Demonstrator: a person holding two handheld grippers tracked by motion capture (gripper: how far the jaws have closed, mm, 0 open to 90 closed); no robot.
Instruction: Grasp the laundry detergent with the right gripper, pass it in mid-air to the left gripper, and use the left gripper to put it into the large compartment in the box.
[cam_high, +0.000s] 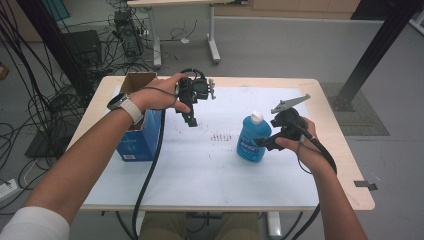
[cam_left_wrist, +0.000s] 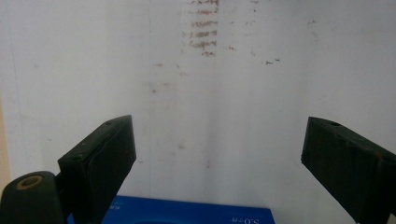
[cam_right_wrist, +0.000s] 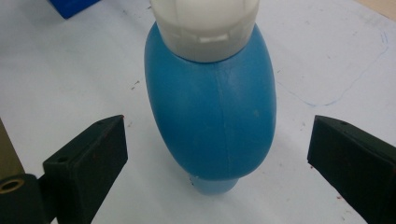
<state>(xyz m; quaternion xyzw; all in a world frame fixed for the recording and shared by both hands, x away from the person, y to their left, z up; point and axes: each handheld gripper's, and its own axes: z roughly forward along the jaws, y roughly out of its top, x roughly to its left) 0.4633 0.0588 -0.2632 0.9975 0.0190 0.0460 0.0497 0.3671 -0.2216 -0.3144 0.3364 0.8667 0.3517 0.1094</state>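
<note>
We see the right gripper (cam_right_wrist: 215, 140) jaws apart, flanking the blue bottle (cam_right_wrist: 212, 116) untouched; left gripper (cam_left_wrist: 217, 154) jaws apart above the worktop (cam_left_wrist: 233, 93).

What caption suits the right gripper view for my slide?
Open right hand-held gripper straddling an upright blue bottle with a white cap.

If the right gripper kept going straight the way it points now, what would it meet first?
Most likely the blue bottle: it stands right ahead of the right gripper, between its open jaws, though the remaining gap is hard to judge.
</note>
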